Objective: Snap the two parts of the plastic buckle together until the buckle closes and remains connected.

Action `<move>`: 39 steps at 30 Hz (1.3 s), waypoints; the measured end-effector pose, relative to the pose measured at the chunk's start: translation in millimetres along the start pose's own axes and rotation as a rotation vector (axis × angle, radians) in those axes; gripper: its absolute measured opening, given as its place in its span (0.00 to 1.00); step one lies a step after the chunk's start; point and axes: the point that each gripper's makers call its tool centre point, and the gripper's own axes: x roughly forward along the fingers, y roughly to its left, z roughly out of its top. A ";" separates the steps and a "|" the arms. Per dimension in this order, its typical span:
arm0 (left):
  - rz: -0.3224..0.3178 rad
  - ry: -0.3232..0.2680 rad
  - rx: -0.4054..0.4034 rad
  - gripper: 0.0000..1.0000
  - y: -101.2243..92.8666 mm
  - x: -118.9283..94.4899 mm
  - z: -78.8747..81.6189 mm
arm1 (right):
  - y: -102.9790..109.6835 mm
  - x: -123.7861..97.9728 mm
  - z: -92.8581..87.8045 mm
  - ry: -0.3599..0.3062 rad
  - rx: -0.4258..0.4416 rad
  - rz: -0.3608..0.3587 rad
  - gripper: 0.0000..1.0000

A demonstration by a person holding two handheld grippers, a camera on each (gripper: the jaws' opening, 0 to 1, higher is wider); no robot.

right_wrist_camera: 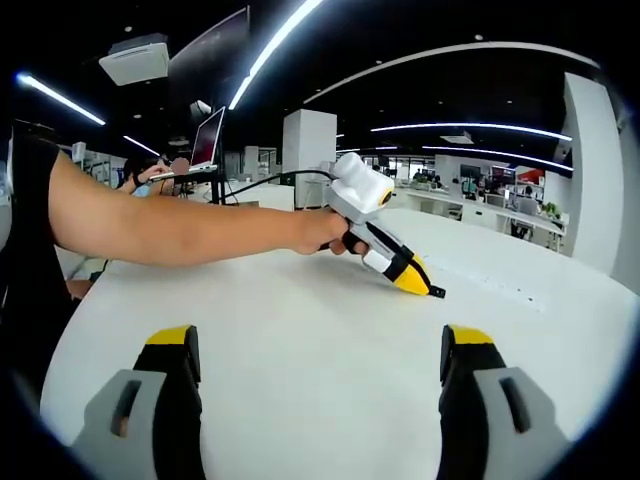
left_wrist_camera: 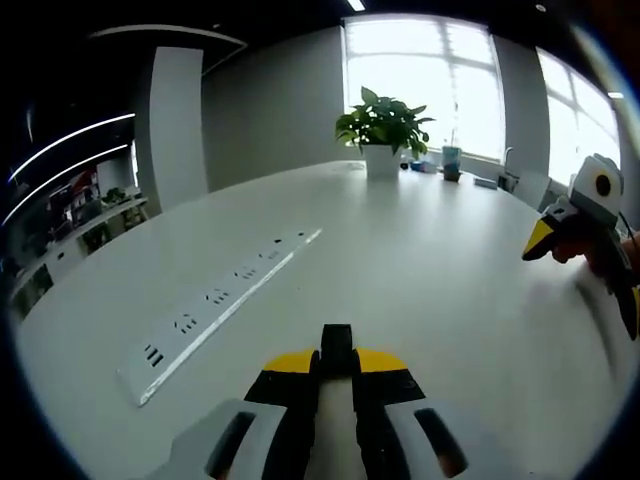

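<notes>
My left gripper has its yellow-and-black jaws almost together, shut on a small black plastic buckle part that sticks out past the tips. In the right gripper view the left gripper is held in a person's hand just above the white table. The black buckle part pokes from its yellow tip. My right gripper stands wide open over bare tabletop, nothing between its jaws. It also appears at the right edge of the left gripper view as the right gripper. Its jaw gap is hidden there.
A white power strip runs along the table to the left. A potted plant and a cup stand at the far end by the window. A person's forearm reaches in from the left, with a laptop behind it.
</notes>
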 end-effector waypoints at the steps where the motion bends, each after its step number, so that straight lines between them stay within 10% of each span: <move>1: 0.000 -0.001 0.000 0.11 -0.1 0.0 0.0 | 0.0 0.0 -0.1 0.000 0.000 0.000 1.00; 10: 0.008 -0.060 -0.006 0.15 1.8 2.5 7.6 | 0.6 0.2 -1.0 0.003 0.000 0.001 1.00; 16: 0.027 -0.193 -0.042 0.68 4.9 -2.6 32.0 | 1.3 0.1 -1.0 0.004 -0.001 0.002 1.00; 18: 0.039 -0.269 -0.060 0.99 6.9 -1.2 45.2 | 1.3 0.1 -1.0 0.004 -0.001 0.002 1.00; 21: -0.036 -0.333 -0.094 1.00 -1.5 -9.8 56.5 | 1.7 0.3 -1.3 0.006 -0.001 0.005 1.00; 39: 0.100 -0.124 -0.072 1.00 4.3 -14.1 11.9 | 0.8 0.6 -2.0 0.009 0.000 0.005 1.00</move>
